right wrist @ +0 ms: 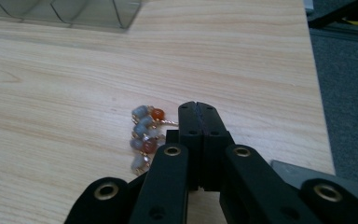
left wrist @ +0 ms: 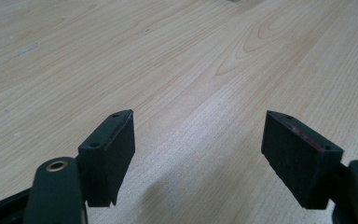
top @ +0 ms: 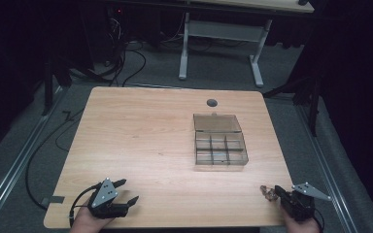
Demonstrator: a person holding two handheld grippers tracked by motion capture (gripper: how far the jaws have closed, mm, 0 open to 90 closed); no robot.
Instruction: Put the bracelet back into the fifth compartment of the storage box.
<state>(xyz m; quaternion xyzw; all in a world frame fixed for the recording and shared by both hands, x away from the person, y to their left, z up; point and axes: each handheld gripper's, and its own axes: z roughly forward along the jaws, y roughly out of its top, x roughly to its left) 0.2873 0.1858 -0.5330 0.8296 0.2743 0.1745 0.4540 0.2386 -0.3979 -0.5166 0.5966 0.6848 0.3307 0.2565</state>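
Wooden table (top: 150, 141) | no legible writing | left tongs (top: 127, 191) apart | right tongs (right wrist: 199, 110) clamped on bead bracelet (right wrist: 145, 135)

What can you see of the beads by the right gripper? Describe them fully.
The beads form a short string of round grey-blue and orange-red stones joined by thin gold-coloured wire. They lie bunched on the wooden table near its front right corner, just left of the right gripper, whose jaws are pressed together. A strand of the wire runs to the jaws; whether it is pinched cannot be told.
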